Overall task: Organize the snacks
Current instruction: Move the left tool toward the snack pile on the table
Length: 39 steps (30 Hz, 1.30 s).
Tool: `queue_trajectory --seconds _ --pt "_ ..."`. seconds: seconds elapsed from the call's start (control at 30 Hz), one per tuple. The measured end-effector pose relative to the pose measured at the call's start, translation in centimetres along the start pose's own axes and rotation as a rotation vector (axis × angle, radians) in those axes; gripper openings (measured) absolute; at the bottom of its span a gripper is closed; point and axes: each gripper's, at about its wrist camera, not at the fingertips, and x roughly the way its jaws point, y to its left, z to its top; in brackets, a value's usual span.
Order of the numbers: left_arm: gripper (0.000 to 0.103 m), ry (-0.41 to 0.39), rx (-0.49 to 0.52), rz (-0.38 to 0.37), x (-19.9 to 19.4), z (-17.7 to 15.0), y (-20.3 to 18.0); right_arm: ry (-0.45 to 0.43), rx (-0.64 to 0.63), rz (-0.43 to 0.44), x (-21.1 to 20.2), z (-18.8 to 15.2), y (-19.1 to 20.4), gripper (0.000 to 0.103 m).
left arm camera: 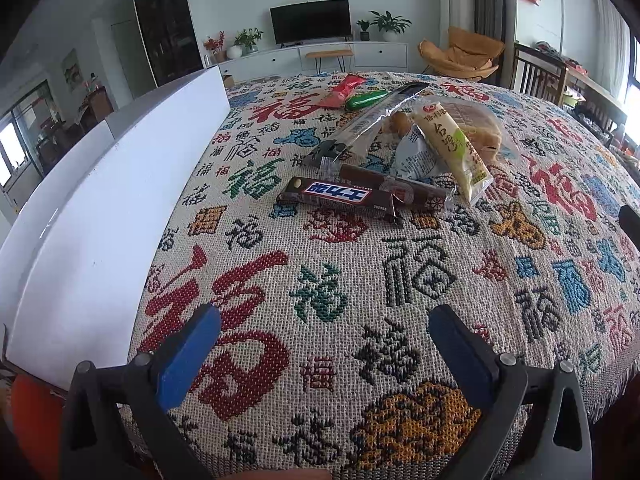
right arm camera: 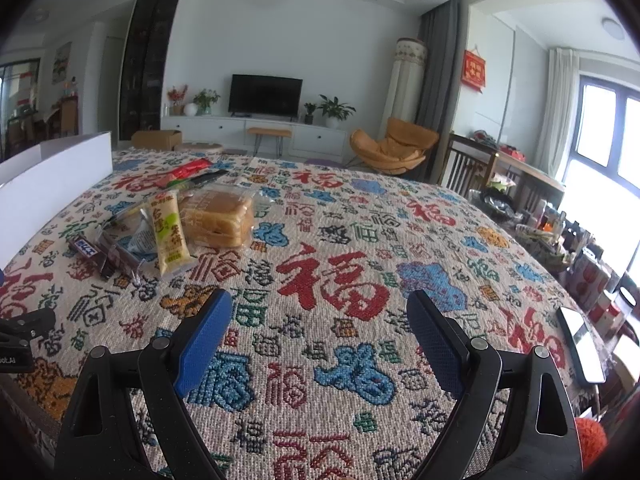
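The left black tongs with blue pads [left arm camera: 324,320] and the right black tongs with blue pads [right arm camera: 320,308] are held spread wide with nothing between them, likely so a snack can be picked. Both are kept low over the near edge of the woven cloth-covered table with red, blue and green signs [left arm camera: 400,280]. The pile of wrapped snacks [left arm camera: 400,152] is heaped near the far edge, just beside the tall white cardboard box [left arm camera: 100,208] along the left edge, so the snacks can probably be dropped in there. The brown chocolate bar [left arm camera: 340,196] lies nearest.
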Motion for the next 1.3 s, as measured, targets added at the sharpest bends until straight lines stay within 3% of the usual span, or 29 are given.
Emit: queue_trajectory --seconds 0.5,1.03,1.2,1.3 --pt "0.103 0.086 -0.028 -0.002 2.5 -0.6 0.8 0.054 0.007 0.015 1.3 -0.6 -0.3 0.091" --pt "0.103 0.097 -0.056 -0.049 3.2 -0.5 1.7 0.108 0.001 0.027 2.6 -1.2 0.0 0.091" --pt "0.103 0.103 -0.059 -0.058 3.3 -0.4 1.8 0.174 0.033 0.027 4.5 -0.3 -1.1 0.091" --pt "0.103 0.105 -0.057 -0.061 3.5 -0.3 1.9 0.266 0.019 0.024 6.9 0.2 -1.6 0.091"
